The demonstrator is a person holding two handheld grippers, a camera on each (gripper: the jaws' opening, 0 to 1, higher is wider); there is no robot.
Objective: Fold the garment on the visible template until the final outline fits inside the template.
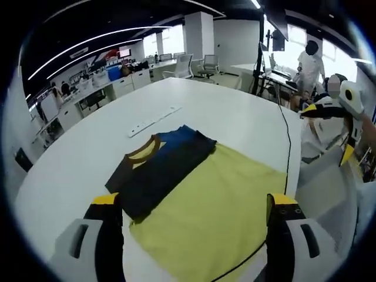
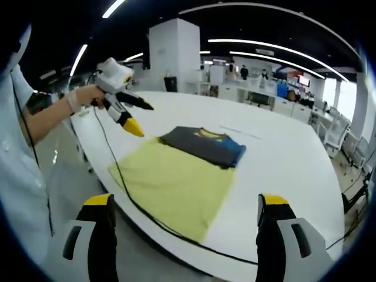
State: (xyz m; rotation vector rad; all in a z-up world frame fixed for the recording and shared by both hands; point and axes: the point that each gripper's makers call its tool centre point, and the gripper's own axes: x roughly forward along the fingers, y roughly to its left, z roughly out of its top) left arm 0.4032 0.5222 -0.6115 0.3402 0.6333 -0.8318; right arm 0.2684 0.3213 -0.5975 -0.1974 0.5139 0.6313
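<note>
A dark navy garment (image 1: 161,167) with a blue panel and a brown collar lies folded on the far end of the yellow template (image 1: 217,211), and part of it reaches past the template's edge. My left gripper (image 1: 194,200) is open and empty, near the template's end. In the right gripper view the garment (image 2: 202,144) lies at the far end of the template (image 2: 176,182), and my right gripper (image 2: 183,200) is open and empty, back from the table edge. A hand holds the left gripper (image 2: 140,116) open above the table's left side. The right gripper (image 1: 327,132) hangs open beyond the table.
The white oval table (image 1: 235,111) carries a black cable (image 1: 288,147) that runs past the template and off the near edge (image 2: 153,217). A white strip (image 1: 154,120) lies beyond the garment. Office desks and chairs stand behind; a person (image 1: 309,61) stands at the back right.
</note>
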